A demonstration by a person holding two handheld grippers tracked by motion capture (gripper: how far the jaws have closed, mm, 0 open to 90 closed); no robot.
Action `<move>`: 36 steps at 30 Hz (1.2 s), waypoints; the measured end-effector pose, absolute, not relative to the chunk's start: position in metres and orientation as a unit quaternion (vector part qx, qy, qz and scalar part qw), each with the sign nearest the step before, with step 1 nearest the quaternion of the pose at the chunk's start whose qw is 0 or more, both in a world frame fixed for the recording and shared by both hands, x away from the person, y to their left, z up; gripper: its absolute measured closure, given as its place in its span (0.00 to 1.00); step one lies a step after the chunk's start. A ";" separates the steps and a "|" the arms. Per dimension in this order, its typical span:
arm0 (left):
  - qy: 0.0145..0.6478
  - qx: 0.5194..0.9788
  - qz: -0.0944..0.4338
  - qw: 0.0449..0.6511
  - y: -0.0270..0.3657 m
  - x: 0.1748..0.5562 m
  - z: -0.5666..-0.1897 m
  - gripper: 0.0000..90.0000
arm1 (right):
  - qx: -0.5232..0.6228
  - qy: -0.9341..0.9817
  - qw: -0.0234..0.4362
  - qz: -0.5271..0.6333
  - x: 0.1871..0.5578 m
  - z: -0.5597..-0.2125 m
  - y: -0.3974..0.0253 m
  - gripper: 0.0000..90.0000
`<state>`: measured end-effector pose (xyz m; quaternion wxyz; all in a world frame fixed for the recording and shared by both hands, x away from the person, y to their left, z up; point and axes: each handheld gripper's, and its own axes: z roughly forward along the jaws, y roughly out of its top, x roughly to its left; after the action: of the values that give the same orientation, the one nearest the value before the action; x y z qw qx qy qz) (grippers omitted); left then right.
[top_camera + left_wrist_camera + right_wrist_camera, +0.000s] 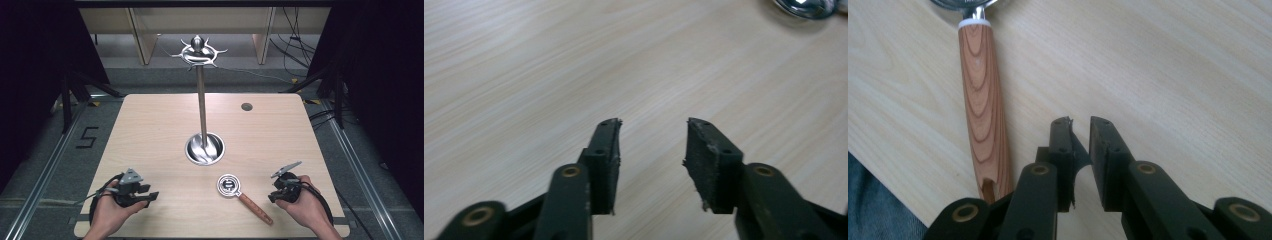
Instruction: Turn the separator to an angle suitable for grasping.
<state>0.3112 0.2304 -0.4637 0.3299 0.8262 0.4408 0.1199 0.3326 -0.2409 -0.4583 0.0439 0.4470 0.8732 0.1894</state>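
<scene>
1. Nearest the high view's camera, two hands come in at the table's near edge, each holding a hand-held gripper.
2. Left hand-held gripper rests at the near left, its jaws spread wide over bare wood with nothing between them; the left gripper view shows the gap clearly.
3. Right hand-held gripper sits at the near right, its jaws nearly closed with only a slim gap, gripping nothing.
4. A wooden-handled strainer lies flat between the two, handle pointing to the near right, just beside the right hand-held gripper but apart from it.
5. Farther back stands an upright metal rack on a round base.
</scene>
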 end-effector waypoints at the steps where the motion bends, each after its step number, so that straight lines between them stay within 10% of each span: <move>1: 0.441 0.826 0.120 0.330 0.230 0.311 -0.464 0.55 | 0.447 0.873 0.044 0.189 0.333 -0.458 -0.241 0.89; 36: 0.463 0.814 0.124 0.329 0.222 0.321 -0.471 0.44 | 0.367 0.921 -0.032 0.128 0.309 -0.473 -0.176 1.00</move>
<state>0.3209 0.2220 -0.4714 0.3289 0.8136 0.4633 0.1236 0.3090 -0.1760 -0.4732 -0.0315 0.3674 0.9206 0.1283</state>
